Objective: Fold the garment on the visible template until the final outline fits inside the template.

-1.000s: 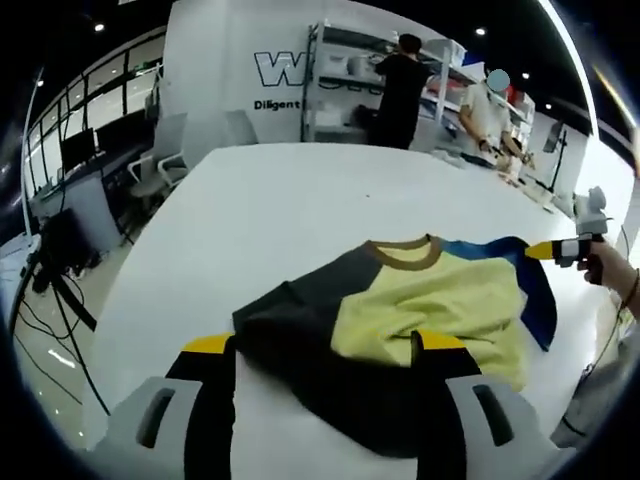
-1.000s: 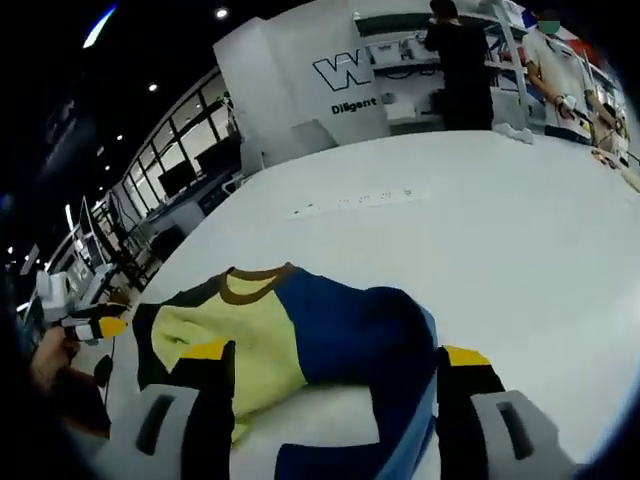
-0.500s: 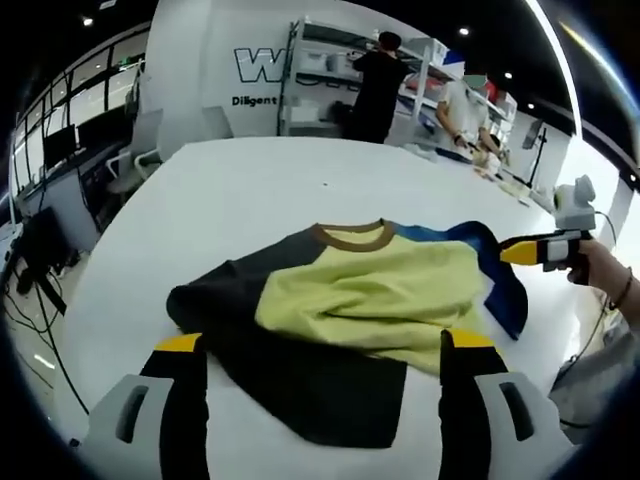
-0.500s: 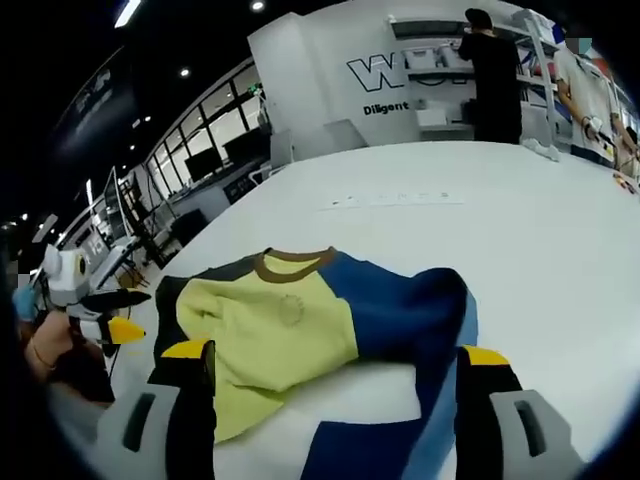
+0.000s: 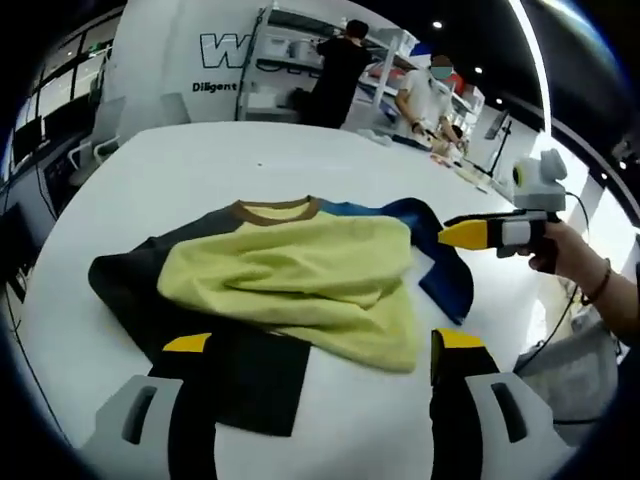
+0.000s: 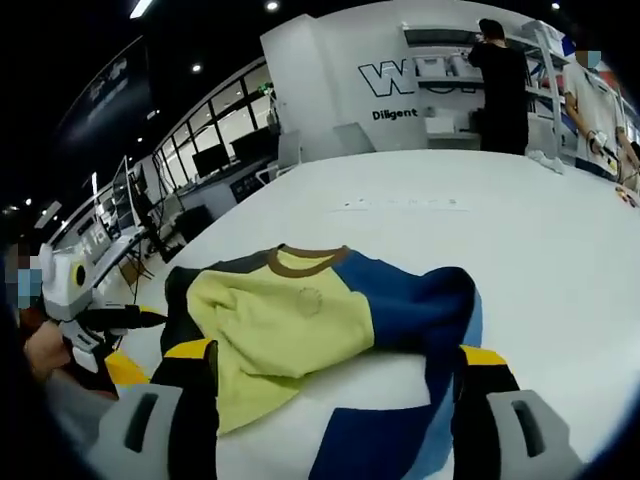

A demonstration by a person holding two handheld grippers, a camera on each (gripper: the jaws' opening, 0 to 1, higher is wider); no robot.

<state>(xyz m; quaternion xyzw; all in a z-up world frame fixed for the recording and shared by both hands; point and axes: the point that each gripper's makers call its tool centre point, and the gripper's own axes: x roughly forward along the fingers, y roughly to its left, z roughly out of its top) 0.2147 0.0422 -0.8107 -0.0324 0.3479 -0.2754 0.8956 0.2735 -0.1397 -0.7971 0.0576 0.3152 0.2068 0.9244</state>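
The garment lies rumpled on the white table, unheld. The left hand-held gripper and right hand-held gripper both hover with jaws apart; each should probably pinch a single-layer edge and smooth it flat before folding.
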